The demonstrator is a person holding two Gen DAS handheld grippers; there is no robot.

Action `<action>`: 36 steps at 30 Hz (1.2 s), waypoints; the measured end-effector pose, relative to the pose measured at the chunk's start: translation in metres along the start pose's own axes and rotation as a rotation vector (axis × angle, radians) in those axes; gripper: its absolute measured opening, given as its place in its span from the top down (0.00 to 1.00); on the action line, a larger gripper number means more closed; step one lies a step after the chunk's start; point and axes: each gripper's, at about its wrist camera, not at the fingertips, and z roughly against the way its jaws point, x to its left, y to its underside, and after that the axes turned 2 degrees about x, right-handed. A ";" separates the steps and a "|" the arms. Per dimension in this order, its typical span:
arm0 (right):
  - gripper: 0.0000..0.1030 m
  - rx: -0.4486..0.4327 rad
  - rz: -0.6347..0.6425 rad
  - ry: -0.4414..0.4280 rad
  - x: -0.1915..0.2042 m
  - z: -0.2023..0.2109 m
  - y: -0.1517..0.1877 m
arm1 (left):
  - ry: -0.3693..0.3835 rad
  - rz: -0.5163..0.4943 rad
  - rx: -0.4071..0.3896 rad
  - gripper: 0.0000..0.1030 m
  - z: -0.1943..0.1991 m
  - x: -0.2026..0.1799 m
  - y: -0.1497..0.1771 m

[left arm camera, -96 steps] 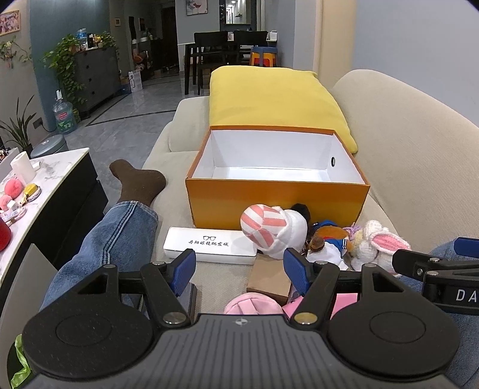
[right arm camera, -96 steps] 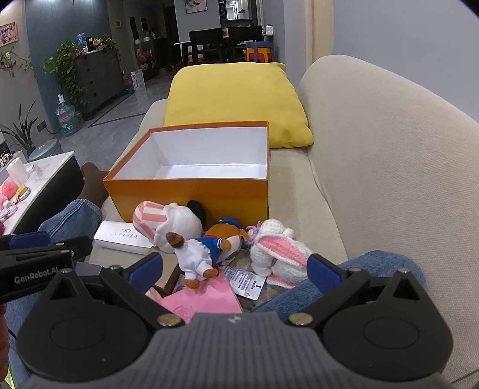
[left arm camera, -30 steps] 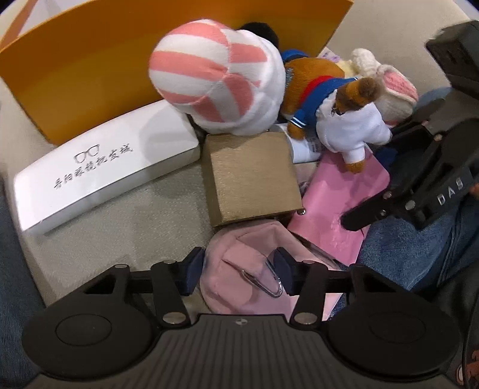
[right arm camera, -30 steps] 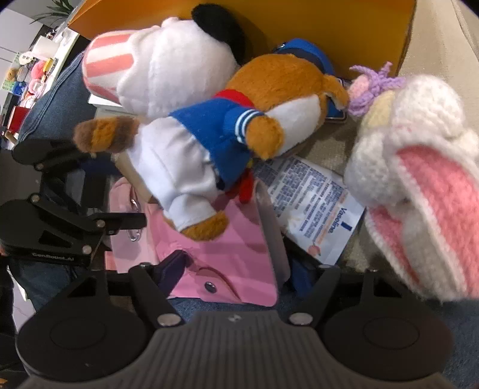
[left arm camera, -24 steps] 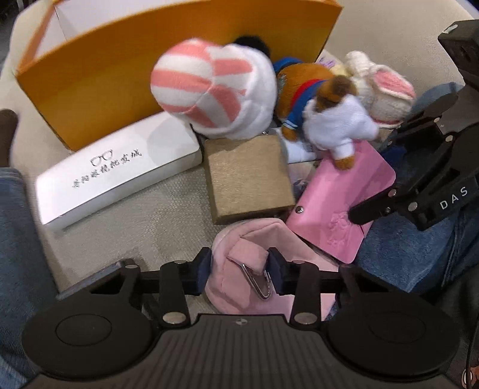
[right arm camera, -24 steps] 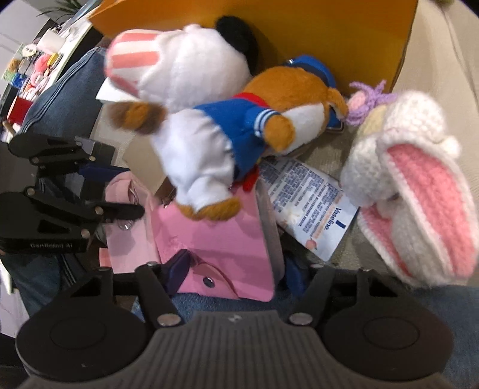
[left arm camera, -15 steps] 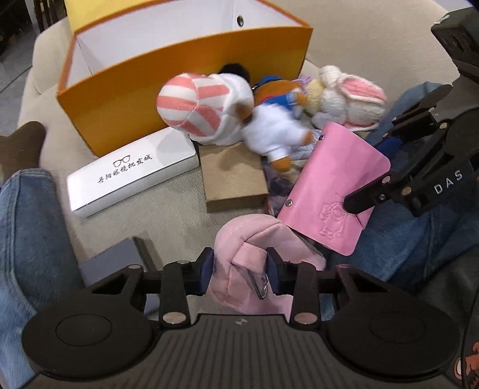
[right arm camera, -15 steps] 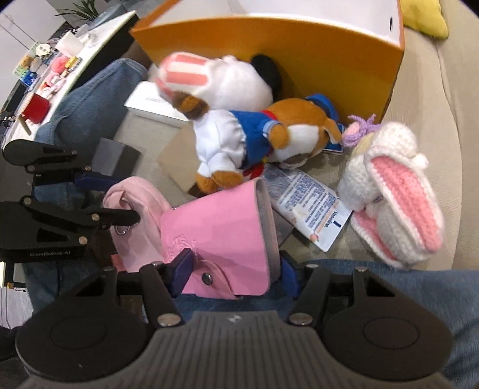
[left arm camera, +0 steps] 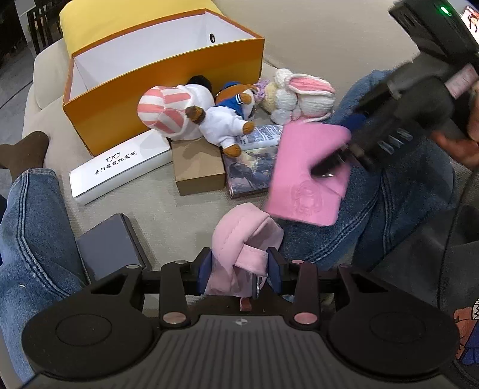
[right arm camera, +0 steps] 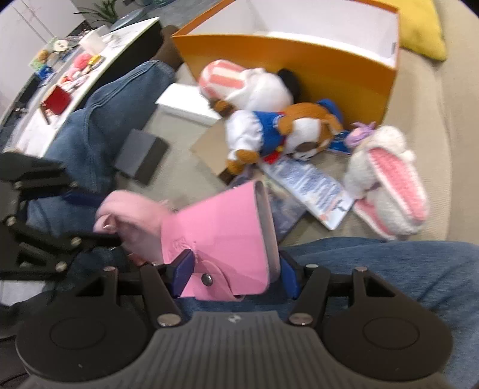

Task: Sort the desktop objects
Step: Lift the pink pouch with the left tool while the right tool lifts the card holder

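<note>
Left gripper (left arm camera: 242, 270): nearest my left camera, my jaws hold a soft pink pouch (left arm camera: 239, 239) between their blue pads, which press its sides while easing slightly apart; the pouch is lifted clear of the sofa.

Right gripper (right arm camera: 233, 270): my jaws are closing on a flat pink wallet (right arm camera: 221, 236) with a snap button; the pads are on both of its edges and it is raised above my lap.

Both held things: in the right view the pouch and wallet sit close side by side, pouch on the left.

Legs: I see blue jeans (left arm camera: 33, 227) on both sides of the frame; the wallet hangs over the right thigh.

Sofa seat (left arm camera: 155, 200): beige cushion carrying everything else.

Dark grey box (left arm camera: 109, 244): lies just beside the left leg.

Brown cardboard box (left arm camera: 199, 166): further out, touching a white glasses case (left arm camera: 119, 170) with printed spectacles.

Printed packets (left arm camera: 254, 173): flat, just right of the brown box.

Plush toys: a dog in blue and white (left arm camera: 226, 122) lies over the brown box's far edge; a pink-striped plush (left arm camera: 170, 115) leans behind it; a crocheted rabbit (left arm camera: 299, 97) lies to the right.

Orange box (left arm camera: 167, 89): open, white inside, standing behind the toys.

Yellow cushion (left arm camera: 119, 12): farthest, behind the orange box.
</note>
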 end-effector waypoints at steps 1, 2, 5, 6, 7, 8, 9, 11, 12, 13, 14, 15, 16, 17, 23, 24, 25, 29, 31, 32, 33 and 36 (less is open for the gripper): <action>0.62 -0.018 0.007 0.031 0.001 0.001 -0.004 | 0.000 0.005 -0.003 0.57 0.001 -0.002 0.000; 0.62 -0.035 0.015 0.059 0.002 0.001 -0.008 | -0.005 0.014 -0.006 0.57 0.001 -0.002 -0.001; 0.65 -0.035 0.046 0.081 0.007 -0.008 -0.019 | -0.001 0.047 -0.004 0.58 0.002 -0.005 0.000; 0.64 -0.034 0.058 0.090 0.011 -0.010 -0.021 | 0.007 0.047 -0.007 0.58 0.003 -0.007 0.001; 0.63 -0.038 0.081 0.096 0.012 -0.008 -0.020 | 0.012 0.045 -0.008 0.58 0.004 -0.009 0.002; 0.63 -0.038 0.097 0.093 0.014 -0.006 -0.020 | 0.016 0.043 -0.008 0.57 0.005 -0.011 0.003; 0.63 -0.037 0.100 0.082 0.015 -0.004 -0.021 | 0.018 0.042 -0.009 0.57 0.006 -0.013 0.004; 0.62 -0.025 0.074 0.042 0.011 0.001 -0.021 | 0.021 0.040 -0.006 0.55 0.005 -0.015 0.003; 0.61 -0.012 0.046 0.025 0.006 0.003 -0.021 | 0.024 0.038 -0.005 0.55 0.004 -0.016 0.002; 0.61 0.003 0.013 0.009 0.001 0.004 -0.022 | 0.032 0.037 -0.001 0.55 0.003 -0.017 0.000; 0.61 0.019 -0.021 -0.003 -0.006 0.003 -0.022 | 0.047 0.037 0.007 0.54 0.001 -0.018 -0.002; 0.60 0.037 -0.054 -0.004 -0.012 0.001 -0.023 | 0.066 0.036 0.014 0.54 -0.001 -0.020 -0.003; 0.58 0.060 -0.091 -0.004 -0.019 -0.003 -0.023 | 0.080 0.032 0.019 0.54 -0.003 -0.023 -0.004; 0.58 0.088 -0.139 -0.010 -0.028 -0.009 -0.023 | 0.085 0.028 0.021 0.54 -0.005 -0.026 -0.005; 0.60 0.152 -0.271 -0.042 -0.052 -0.030 -0.033 | 0.071 0.085 0.030 0.58 -0.010 -0.022 -0.008; 0.57 0.174 -0.258 -0.036 -0.049 -0.034 -0.037 | 0.070 0.091 0.031 0.58 -0.010 -0.021 -0.008; 0.57 0.200 -0.240 -0.016 -0.046 -0.040 -0.041 | 0.067 0.095 0.032 0.58 -0.010 -0.020 -0.008; 0.44 0.298 -0.183 0.014 -0.042 -0.067 -0.057 | 0.064 0.122 0.024 0.58 -0.010 -0.017 -0.008; 0.23 0.333 -0.168 0.010 -0.044 -0.080 -0.062 | 0.065 0.132 0.019 0.58 -0.010 -0.017 -0.008; 0.18 0.346 -0.173 0.008 -0.047 -0.086 -0.063 | 0.066 0.136 0.017 0.58 -0.010 -0.017 -0.008; 0.17 0.356 -0.188 -0.016 -0.051 -0.091 -0.064 | 0.068 0.140 0.016 0.58 -0.010 -0.016 -0.007; 0.25 0.366 -0.227 -0.085 -0.059 -0.094 -0.062 | 0.072 0.154 0.013 0.58 -0.010 -0.014 -0.007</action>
